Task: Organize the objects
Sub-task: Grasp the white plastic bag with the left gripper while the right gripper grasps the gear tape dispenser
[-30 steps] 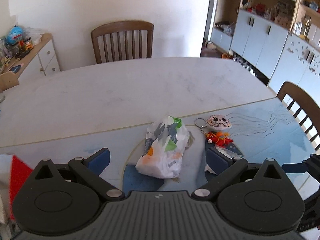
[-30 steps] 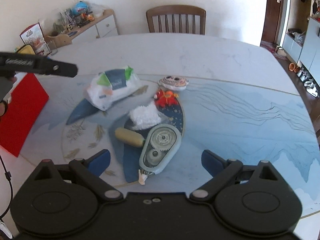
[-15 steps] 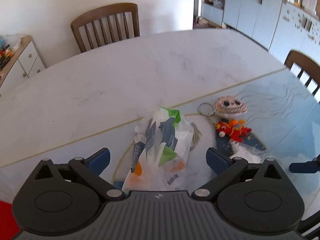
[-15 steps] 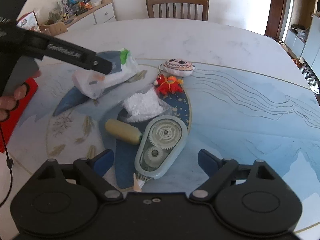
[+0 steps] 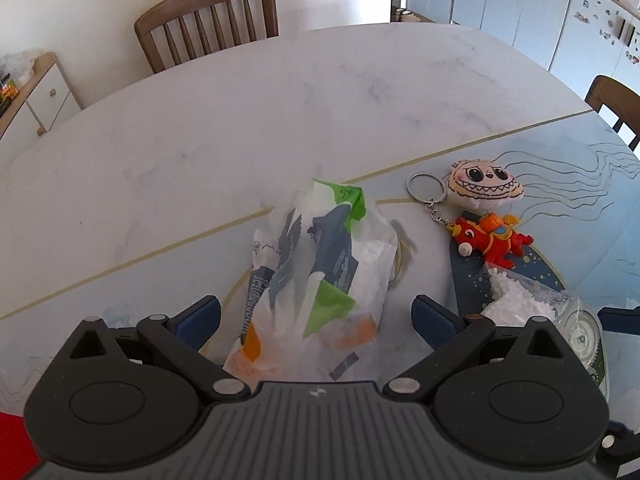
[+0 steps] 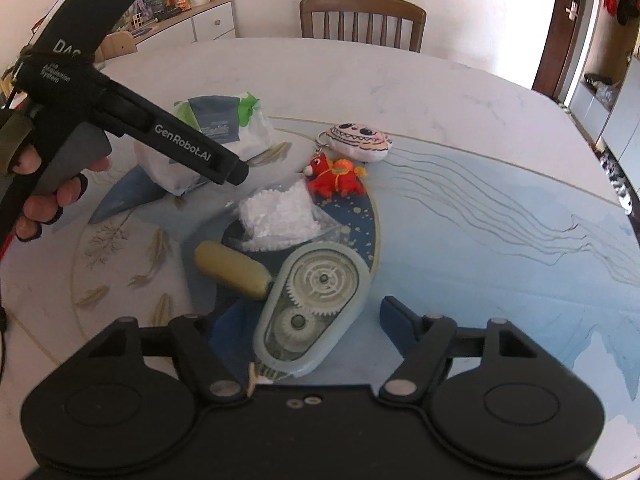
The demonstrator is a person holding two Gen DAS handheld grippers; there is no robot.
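Observation:
A white wipes pack with green and dark print [image 5: 316, 280] lies on the table between the fingers of my open left gripper [image 5: 316, 318]; it also shows in the right wrist view [image 6: 224, 136]. My open right gripper [image 6: 296, 320] straddles a pale blue correction tape dispenser [image 6: 312, 312]. Beside the dispenser lie a yellowish cylinder [image 6: 232, 268], a clear bag of white bits [image 6: 280, 216], a red toy keychain [image 6: 336, 176] and a pale plush face with teeth [image 6: 360, 142]. The left gripper's body [image 6: 132, 120] hangs over the pack in the right wrist view.
The table has a white marble half [image 5: 280, 92] and a blue printed mat [image 6: 500, 240]. A wooden chair [image 5: 208, 20] stands at the far side and another at the right [image 5: 612, 100]. A red object [image 5: 16, 448] is at the near left edge.
My left gripper has moved forward and down so its fingers now flank the wipes pack. My right gripper has closed in on the tape dispenser. Both stay open.

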